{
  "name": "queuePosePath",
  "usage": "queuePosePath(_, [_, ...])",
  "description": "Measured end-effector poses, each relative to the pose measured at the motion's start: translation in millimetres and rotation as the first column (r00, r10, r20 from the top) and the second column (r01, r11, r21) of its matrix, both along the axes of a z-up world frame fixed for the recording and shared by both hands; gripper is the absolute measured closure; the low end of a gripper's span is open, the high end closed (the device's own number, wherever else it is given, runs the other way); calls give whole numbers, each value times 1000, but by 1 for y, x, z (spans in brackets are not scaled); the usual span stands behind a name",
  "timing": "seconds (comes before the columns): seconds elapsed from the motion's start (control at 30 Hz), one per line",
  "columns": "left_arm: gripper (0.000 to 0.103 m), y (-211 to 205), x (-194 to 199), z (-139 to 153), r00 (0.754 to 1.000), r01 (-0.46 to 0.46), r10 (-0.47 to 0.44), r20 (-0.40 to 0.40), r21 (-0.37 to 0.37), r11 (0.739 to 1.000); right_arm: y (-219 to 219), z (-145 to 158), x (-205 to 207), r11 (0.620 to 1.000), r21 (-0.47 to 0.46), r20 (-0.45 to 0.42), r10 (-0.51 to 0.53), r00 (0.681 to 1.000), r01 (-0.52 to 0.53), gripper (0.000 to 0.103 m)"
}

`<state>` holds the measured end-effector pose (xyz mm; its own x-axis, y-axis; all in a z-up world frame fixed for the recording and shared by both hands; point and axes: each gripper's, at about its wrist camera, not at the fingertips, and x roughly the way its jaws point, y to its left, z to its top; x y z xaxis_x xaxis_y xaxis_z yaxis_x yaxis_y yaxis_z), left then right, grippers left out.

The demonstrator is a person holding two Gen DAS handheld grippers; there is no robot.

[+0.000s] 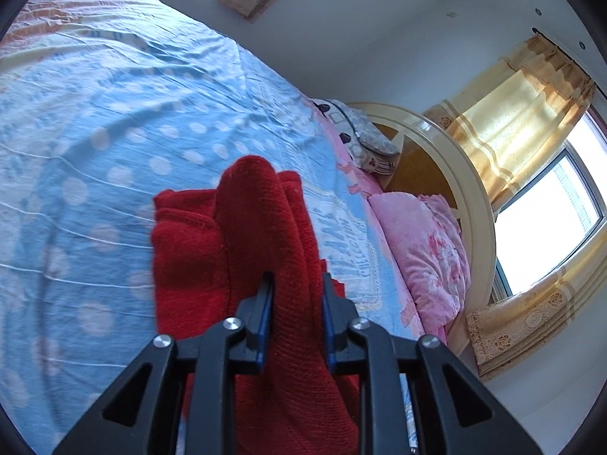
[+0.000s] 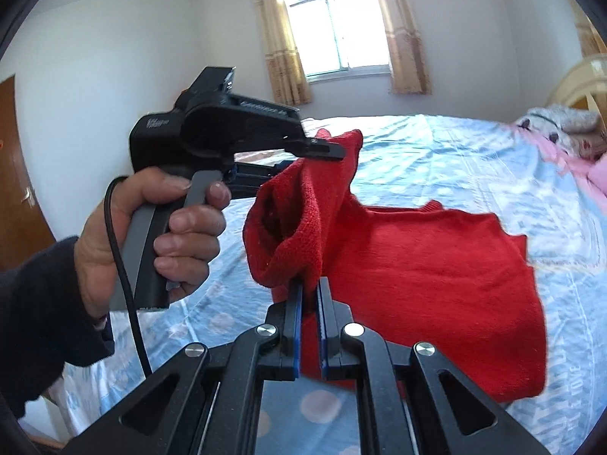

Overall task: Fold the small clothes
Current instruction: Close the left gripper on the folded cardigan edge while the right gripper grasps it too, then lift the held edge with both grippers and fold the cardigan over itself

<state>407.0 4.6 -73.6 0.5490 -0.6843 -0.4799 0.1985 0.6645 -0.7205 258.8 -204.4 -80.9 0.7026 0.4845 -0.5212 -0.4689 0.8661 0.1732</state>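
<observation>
**Red knit garment mid-fold, both claws gripping, fold not yet laid down**

The small red knitted garment (image 2: 436, 265) is being held up above the bed with the blue polka-dot sheet (image 2: 455, 151), not lying flat. Part of it is hanging loose and draping down toward the sheet; the upper edge is bunched between the two tools.

The right claw (image 2: 311, 295) is pinching a thin bit of red fabric at one edge, jaws nearly together with cloth between them. The left claw (image 1: 297, 288) is clamping a thicker roll of the same garment, jaws set wider around the wad. In the right wrist view the person's left hand (image 2: 151, 235) is squeezing the trigger of the black left tool, whose tip is meeting a raised corner of the garment (image 2: 341, 144).

Progress, as a judgement: early to middle. The garment looks picked up and partly doubled over, but no neat crease is showing and nothing is resting as a finished stack. No other folded clothes are visible on the bed. Left to do: lay it flat, bring the edges together, release, smooth.

A pink floral quilt (image 1: 425, 250) is sitting near the cream headboard (image 1: 466, 189), well apart from the work.
</observation>
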Motion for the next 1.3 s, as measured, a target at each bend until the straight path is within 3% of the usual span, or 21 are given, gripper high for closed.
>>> queuePosePath(0.43, [80,-82,20,8,995,98,-98,4,31,995,-72,10,-1,994,-3,-11,-109,994,109,97])
queuePosePath(0.63, [80,-117,26,0,989,148,-148,-13,73,986,-108,4,1,985,27,-65,-166,984,168,97])
queuePosePath(0.93, [80,-157,27,-15,983,184,-180,-41,187,965,-135,-22,-1,975,77,-186,-193,963,210,98])
queuePosePath(1.03, [80,-173,25,-18,979,205,-202,-38,259,944,-143,-29,-2,968,103,-239,-198,951,227,99])
queuePosePath(1.17, [70,-188,12,-11,966,248,-259,-13,338,908,-151,-39,-3,962,102,-283,-215,935,252,99])
queuePosePath(1.23, [69,-185,0,-3,956,267,-292,22,345,900,-154,-42,-5,963,84,-286,-223,932,256,99])
queuePosePath(1.3, [52,-177,-16,6,952,255,-299,68,368,894,-161,-43,-8,959,76,-279,-241,930,272,99])
